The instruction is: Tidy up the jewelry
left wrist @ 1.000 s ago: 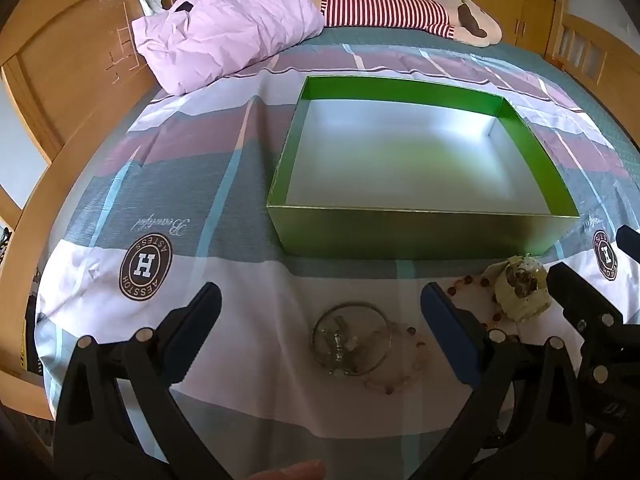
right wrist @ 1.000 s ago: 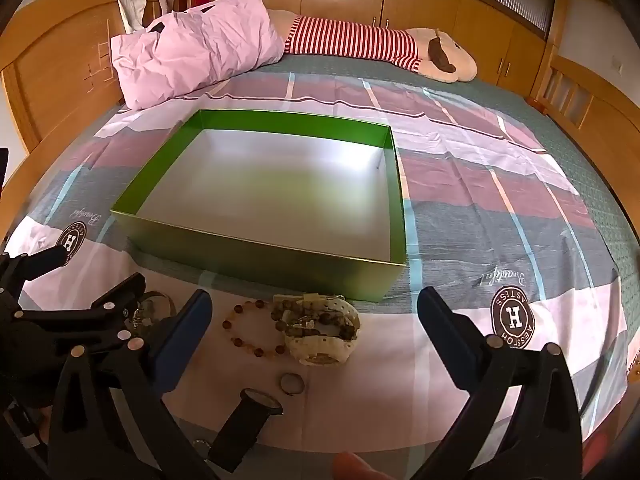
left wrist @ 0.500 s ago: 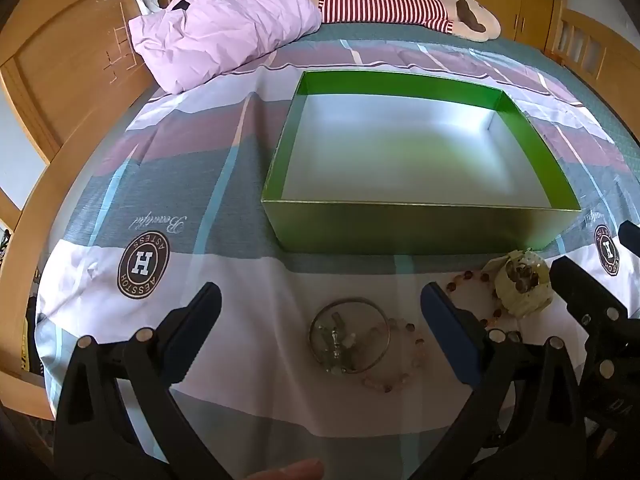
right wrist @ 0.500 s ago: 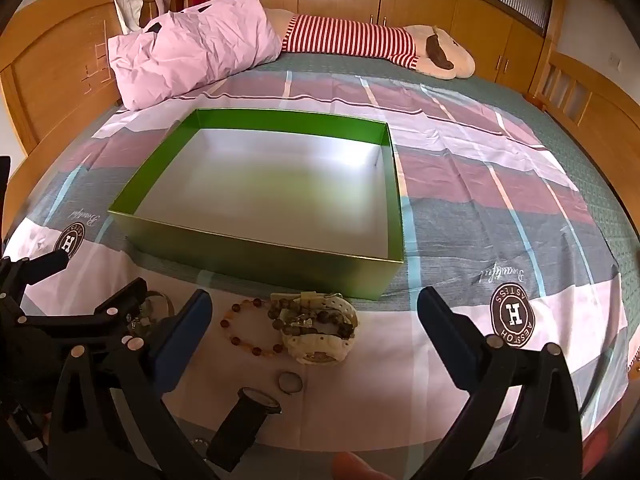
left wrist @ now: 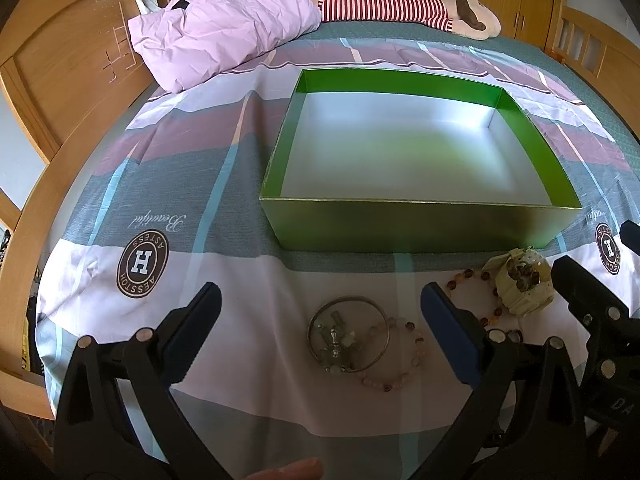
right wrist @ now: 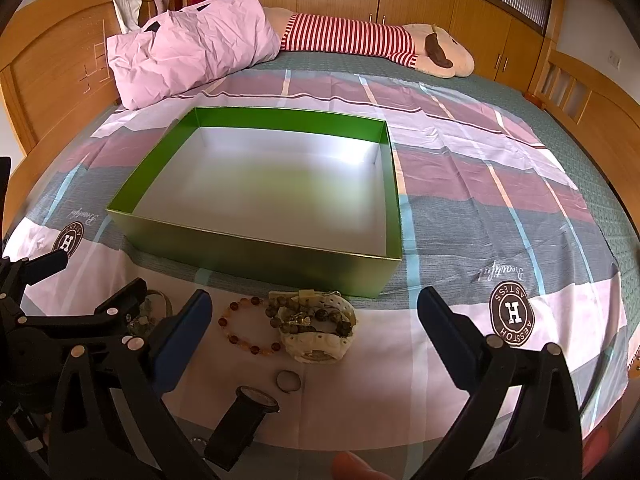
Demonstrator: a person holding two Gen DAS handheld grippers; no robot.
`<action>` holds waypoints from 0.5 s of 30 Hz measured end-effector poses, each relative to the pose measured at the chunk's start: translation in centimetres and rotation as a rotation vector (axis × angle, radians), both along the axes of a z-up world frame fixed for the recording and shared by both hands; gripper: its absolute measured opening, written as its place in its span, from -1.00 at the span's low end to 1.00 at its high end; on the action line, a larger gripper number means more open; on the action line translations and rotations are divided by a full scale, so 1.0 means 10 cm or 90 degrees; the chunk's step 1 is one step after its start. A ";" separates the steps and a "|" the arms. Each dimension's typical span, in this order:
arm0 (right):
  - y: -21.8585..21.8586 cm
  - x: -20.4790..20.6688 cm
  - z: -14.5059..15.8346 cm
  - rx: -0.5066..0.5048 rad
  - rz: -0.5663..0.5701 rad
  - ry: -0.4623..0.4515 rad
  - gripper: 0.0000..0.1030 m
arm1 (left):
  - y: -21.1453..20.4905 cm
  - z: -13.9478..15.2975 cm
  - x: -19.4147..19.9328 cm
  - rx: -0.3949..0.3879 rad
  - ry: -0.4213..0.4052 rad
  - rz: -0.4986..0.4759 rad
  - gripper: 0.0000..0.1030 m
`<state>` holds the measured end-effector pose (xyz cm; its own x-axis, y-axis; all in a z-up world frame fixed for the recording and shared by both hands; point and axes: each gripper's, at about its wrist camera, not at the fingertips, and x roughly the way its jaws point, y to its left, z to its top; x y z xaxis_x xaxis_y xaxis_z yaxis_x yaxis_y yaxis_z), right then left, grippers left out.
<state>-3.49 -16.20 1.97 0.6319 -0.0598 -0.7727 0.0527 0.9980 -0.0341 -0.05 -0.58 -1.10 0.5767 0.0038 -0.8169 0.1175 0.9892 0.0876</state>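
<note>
From the left wrist camera, the left gripper [left wrist: 320, 308] hung above the bed sheet [left wrist: 224, 184] with its fingers spread wide and nothing between them. Just beyond its tips lay a metal bangle [left wrist: 348, 334] with small trinkets inside the ring, and a pale bead bracelet [left wrist: 394, 364] overlapping its right edge. Farther right sat an amber bead bracelet [left wrist: 474, 298] touching a cream watch [left wrist: 522, 286] heaped with dark beads. The green box [left wrist: 420, 224] stood empty behind the jewelry, and a pink pillow [left wrist: 224, 32] lay near the headboard.

From the right wrist camera, the right gripper [right wrist: 314, 318] was likewise spread wide and empty, poised over the amber bead bracelet [right wrist: 248, 330] and the cream watch [right wrist: 318, 336]. A small ring [right wrist: 289, 381] and a black watch [right wrist: 248, 412] lay nearer the camera. The green box [right wrist: 256, 252] sat just behind the pile, and the left gripper's fingers [right wrist: 120, 304] showed at the left edge.
</note>
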 end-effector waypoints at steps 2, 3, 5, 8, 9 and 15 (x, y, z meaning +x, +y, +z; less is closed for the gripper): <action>-0.01 -0.01 -0.01 0.000 -0.001 0.000 0.97 | -0.01 0.00 -0.01 0.001 0.000 0.001 0.96; -0.02 -0.01 -0.01 0.000 0.000 0.000 0.97 | -0.01 -0.01 -0.02 0.001 0.000 0.000 0.96; -0.01 -0.01 0.00 0.000 0.000 0.000 0.97 | -0.01 -0.02 -0.03 0.002 0.000 0.000 0.96; -0.01 -0.01 -0.01 0.001 0.000 0.002 0.97 | 0.00 -0.02 -0.02 0.002 0.000 0.001 0.96; -0.02 -0.01 -0.02 0.001 0.000 0.002 0.97 | 0.00 -0.03 -0.03 0.002 0.001 0.002 0.96; -0.01 -0.01 -0.01 0.001 0.000 0.002 0.97 | 0.00 -0.03 -0.02 0.004 0.003 -0.001 0.96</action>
<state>-3.60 -16.31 1.84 0.6294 -0.0591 -0.7748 0.0526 0.9981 -0.0334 -0.28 -0.61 -1.37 0.5735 0.0087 -0.8192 0.1194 0.9884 0.0941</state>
